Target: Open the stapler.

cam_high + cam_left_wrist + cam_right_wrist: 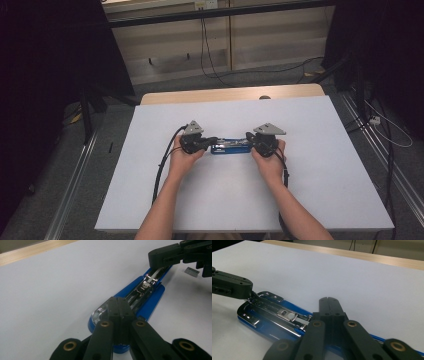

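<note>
We have the blue stapler [230, 146] lying open near the middle of the counter [150, 200]. Our left gripper [119, 305] and right gripper [329, 305] have their jaws squeezed together, pressing on its two ends. Next, we think, staples [192, 271] go in.

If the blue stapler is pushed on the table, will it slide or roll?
The blue stapler would probably slide, not roll: it lies flat and long. It is opened out, so its halves may swing when lifted. Its chrome rail looks slippery.
</note>
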